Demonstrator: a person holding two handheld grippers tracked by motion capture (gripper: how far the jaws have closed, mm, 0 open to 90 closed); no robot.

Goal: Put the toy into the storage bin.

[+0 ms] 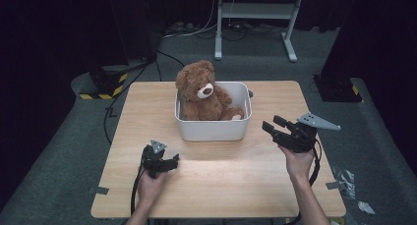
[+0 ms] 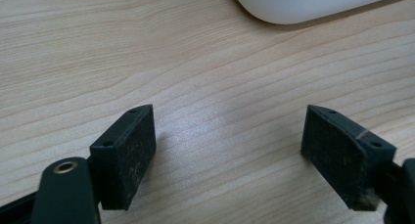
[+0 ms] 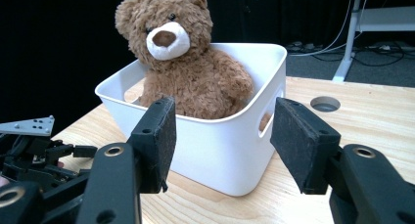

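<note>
Grey carpet [image 1: 59, 151], seemingly dark curtains [image 1: 44, 33]

No readable text, label, brand, number or sign anywhere: none on the white bin [image 1: 212, 128], the teddy bear [image 1: 201, 93] or the wooden table [image 1: 216, 171]. Yellow-black hazard stripes [image 1: 101, 95] at ten o'clock, wordless.

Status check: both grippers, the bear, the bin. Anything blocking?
Left gripper open, empty, low over the table. Right gripper open, empty, aimed at the white bin. Teddy bear seated upright in the bin. Nothing between grippers and bin.
</note>
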